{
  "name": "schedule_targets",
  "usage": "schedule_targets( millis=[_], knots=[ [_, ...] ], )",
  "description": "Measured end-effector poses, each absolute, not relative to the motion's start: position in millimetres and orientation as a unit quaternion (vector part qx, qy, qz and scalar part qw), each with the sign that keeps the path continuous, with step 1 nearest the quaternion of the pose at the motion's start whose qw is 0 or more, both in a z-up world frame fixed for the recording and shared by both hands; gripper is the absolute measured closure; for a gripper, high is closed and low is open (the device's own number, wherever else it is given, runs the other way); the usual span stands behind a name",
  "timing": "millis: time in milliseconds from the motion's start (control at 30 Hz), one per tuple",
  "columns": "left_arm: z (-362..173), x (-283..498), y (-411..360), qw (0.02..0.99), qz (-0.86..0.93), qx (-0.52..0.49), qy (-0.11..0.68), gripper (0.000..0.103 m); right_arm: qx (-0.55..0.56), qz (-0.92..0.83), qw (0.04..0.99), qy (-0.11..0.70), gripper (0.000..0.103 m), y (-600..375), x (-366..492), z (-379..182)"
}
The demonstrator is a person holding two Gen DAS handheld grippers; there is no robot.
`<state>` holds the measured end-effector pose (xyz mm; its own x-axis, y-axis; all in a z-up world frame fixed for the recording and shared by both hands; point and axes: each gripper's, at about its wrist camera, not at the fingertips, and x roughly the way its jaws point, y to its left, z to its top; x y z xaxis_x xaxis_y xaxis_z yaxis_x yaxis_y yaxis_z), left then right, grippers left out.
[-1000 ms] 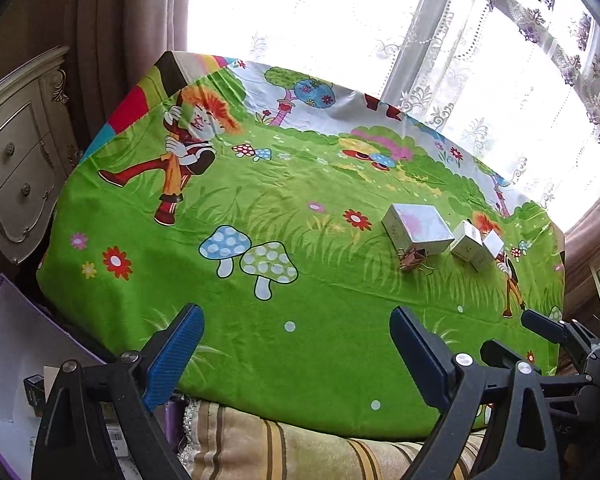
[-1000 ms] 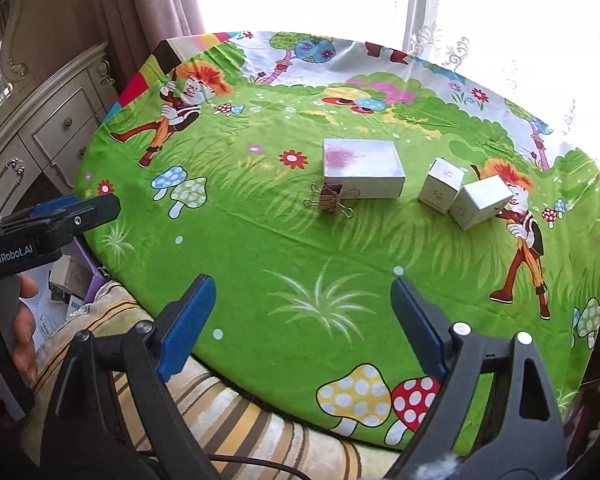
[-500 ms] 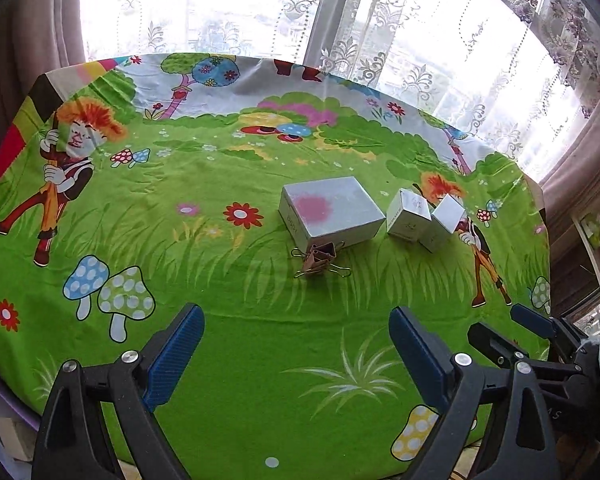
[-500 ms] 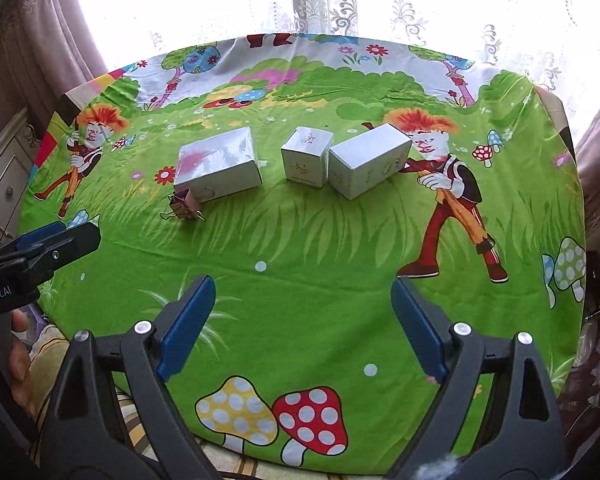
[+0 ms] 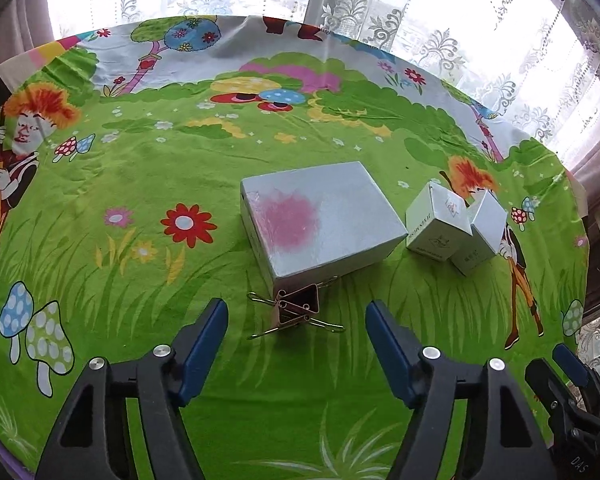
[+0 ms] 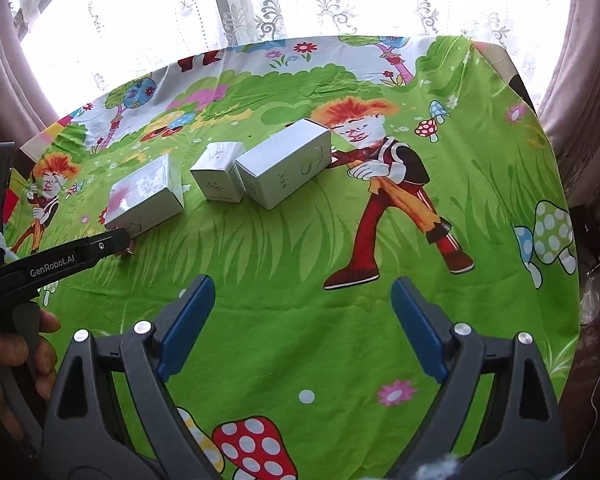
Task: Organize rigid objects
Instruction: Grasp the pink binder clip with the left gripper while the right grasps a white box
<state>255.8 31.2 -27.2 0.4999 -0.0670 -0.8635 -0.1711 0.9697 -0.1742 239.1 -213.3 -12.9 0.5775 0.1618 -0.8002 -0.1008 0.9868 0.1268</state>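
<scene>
Your worktop (image 5: pixel 100 240), round and draped in a bright green cartoon-print cloth, carries everything near its middle. Largest is the flat white cardboard box with a pink smudge on its lid (image 5: pixel 320 224); to its right sits the long white rectangular carton (image 6: pixel 284 168), and pressed between them, touching the carton, is the small white cube-shaped box with printed lettering (image 5: pixel 436 224). Smallest is the cluster of rose-gold metal binder clips with wire handles (image 5: pixel 296 312), lying right against the big box's near corner. Your left gripper (image 5: pixel 296 320) has its fingers spread wide with the clips lying between the tips, so that looks like your pick. Lower straight down, centre the folded clip bodies between the pads instead of the springy wire loops, and close slowly; the handles stick out at angles and could snag the box edge or skate away on the cloth. Several clips seem bunched together, so expect some to drop off as you lift. Your right gripper (image 6: pixel 300 320) hangs released and empty over bare cloth, well short of the boxes; keep it clear.
</scene>
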Motion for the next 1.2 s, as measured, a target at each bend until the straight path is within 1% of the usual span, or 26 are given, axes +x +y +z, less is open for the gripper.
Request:
schedule_targets(
  millis=[67,133,467,833,1000,1167,1200],
  knots=[
    [-33,260,31,0.854,0.031,-0.115,0.506,0.055,0.037,0.067,0.889,0.451,0.012,-216,242,-15],
    [-35,258,31,0.855,0.034,-0.110,0.505,0.066,0.039,0.063,0.891,0.448,0.012,-219,245,-16],
    [-31,243,37,0.862,0.014,-0.139,0.488,0.066,0.052,0.059,0.894,0.441,0.011,-211,270,-12],
    [-27,224,35,0.874,-0.004,-0.136,0.466,0.066,0.124,0.006,0.886,0.447,0.011,-204,327,6],
    [-27,219,43,0.878,-0.002,-0.144,0.457,0.066,0.135,-0.010,0.870,0.475,0.011,-195,358,-5],
    [-25,216,52,0.880,0.002,-0.157,0.449,0.066,0.116,-0.029,0.861,0.494,0.012,-187,379,-19],
    [-24,215,54,0.881,0.004,-0.159,0.445,0.066,0.111,-0.034,0.857,0.503,0.019,-187,382,-24]
  ],
)
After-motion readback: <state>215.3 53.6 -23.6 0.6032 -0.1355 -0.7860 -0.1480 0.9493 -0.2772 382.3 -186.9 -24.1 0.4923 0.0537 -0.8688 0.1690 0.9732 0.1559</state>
